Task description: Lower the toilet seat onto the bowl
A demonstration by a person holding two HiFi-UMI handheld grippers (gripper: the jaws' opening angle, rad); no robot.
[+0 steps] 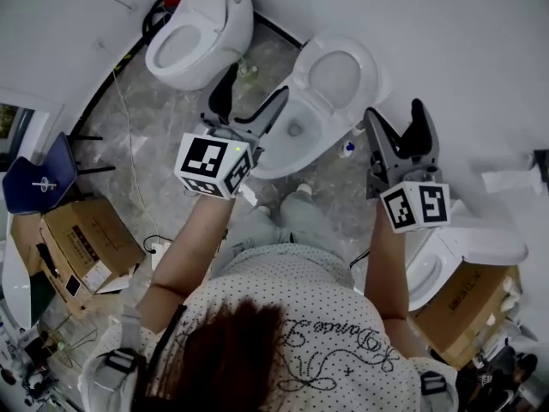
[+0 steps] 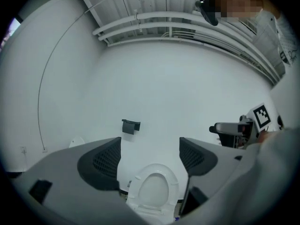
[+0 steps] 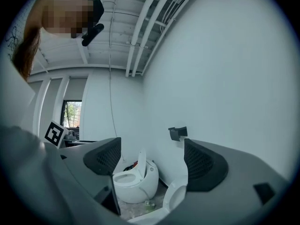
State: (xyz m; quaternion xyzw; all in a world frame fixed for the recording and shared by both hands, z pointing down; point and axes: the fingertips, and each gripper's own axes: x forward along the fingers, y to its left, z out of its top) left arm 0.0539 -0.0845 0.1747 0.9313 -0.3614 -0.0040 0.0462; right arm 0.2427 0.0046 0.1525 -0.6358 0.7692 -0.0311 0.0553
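Nothing is done yet: the toilet seat (image 1: 367, 67) stands raised at the far wall behind the open bowl (image 1: 300, 148). The left hand-held gripper (image 1: 254, 88) and right hand-held gripper (image 1: 395, 112) hover on its near side, jaws spread, empty, touching nothing; the whole lowering remains

this looks like a workshop or test room, not a home bathroom. one toilet (image 1: 199, 37), a second toilet (image 1: 334, 80) and a third toilet (image 1: 476, 240) stand by one bare white wall (image 1: 455, 50). cardboard boxes (image 1: 86, 245) sit on the floor, and bare pipes (image 2: 178, 17) run under the ceiling.
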